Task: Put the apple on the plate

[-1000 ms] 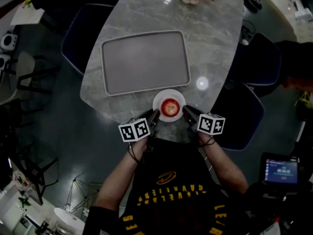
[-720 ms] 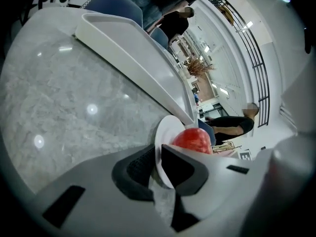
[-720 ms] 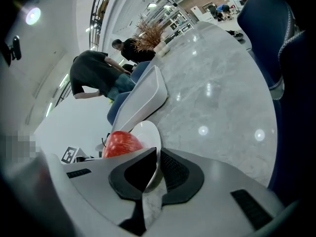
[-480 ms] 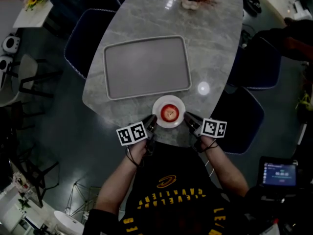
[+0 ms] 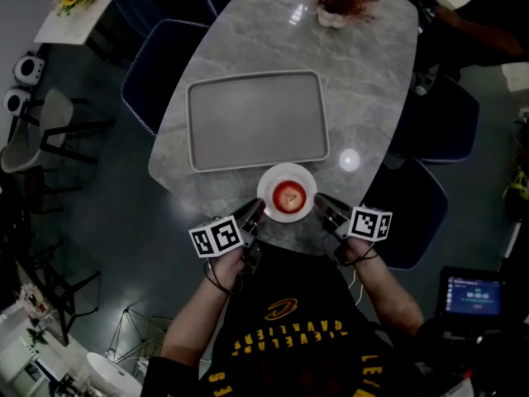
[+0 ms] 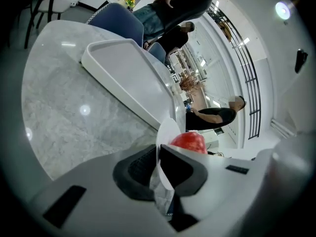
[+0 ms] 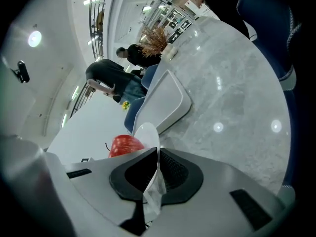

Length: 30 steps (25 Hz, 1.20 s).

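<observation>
Basically, the apple is already on the plate, so my read is that any next move is a two-handed plate carry.

Head view: apple (image 5: 288, 195) sits at the centre of the plate (image 5: 266, 182). The plate is at the desk's (image 5: 376, 73) near edge, about midway along it, just short of the tray (image 5: 258, 121). Left gripper (image 5: 254, 212) is at the plate's left rim and right gripper (image 5: 321, 203) at its right rim. The apple lies between them, neither nearer. It's round, so no long axis to align.

Left gripper view: left gripper (image 6: 159, 163) has its jaws clamped on the thin plate rim (image 6: 165, 131). The apple (image 6: 189, 141) is just past the jaws, on their right. The tray (image 6: 123, 73) lies beyond, toward the far edge.

Right gripper view: mirror case. Right gripper (image 7: 157, 168) is pinched on the rim (image 7: 148, 135), with the apple (image 7: 126, 145) just left of the jaws and the tray (image 7: 165, 102) beyond.

Only the gripper views confirm the clamps; only the head view shows the plate and tray apart. No view settles whether the plate's base touches the desk.
</observation>
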Each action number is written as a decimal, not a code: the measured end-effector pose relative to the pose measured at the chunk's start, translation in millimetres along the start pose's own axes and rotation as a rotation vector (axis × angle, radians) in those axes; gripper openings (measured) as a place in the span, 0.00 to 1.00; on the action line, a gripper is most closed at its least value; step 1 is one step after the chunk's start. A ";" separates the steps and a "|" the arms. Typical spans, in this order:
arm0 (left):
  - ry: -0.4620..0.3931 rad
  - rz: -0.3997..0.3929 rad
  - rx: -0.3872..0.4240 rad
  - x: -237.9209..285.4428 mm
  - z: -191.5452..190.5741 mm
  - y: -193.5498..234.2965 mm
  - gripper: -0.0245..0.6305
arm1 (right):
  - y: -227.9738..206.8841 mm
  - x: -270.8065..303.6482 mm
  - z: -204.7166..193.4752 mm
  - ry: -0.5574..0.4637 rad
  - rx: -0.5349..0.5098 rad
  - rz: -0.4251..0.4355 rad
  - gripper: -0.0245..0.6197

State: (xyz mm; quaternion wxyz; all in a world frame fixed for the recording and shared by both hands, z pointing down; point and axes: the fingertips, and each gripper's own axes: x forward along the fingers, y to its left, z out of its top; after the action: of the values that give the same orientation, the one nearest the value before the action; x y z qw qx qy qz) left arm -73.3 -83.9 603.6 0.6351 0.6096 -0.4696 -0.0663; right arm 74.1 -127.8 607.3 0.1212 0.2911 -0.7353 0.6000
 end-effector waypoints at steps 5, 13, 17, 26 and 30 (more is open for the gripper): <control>-0.067 -0.041 -0.022 -15.7 22.5 -17.3 0.08 | 27.3 4.9 17.0 0.001 -0.007 0.070 0.08; -0.108 -0.059 -0.028 -23.7 58.9 -33.8 0.08 | 67.6 18.7 48.4 0.003 -0.029 0.209 0.08; -0.114 -0.089 -0.020 -22.7 82.1 -34.0 0.07 | 74.7 32.8 60.3 -0.003 -0.035 0.236 0.07; -0.094 -0.149 0.017 -7.3 162.0 -34.0 0.07 | 94.0 81.0 113.4 -0.070 -0.026 0.216 0.07; -0.070 -0.162 0.026 12.4 184.6 -28.8 0.07 | 89.6 100.8 135.9 -0.089 -0.040 0.233 0.07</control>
State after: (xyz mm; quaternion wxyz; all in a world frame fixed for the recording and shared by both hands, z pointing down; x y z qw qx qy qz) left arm -177.4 -230.7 551.8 0.6029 0.6510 -0.4416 -0.1326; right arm -34.7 -275.9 553.7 0.0234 0.2275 -0.7806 0.5817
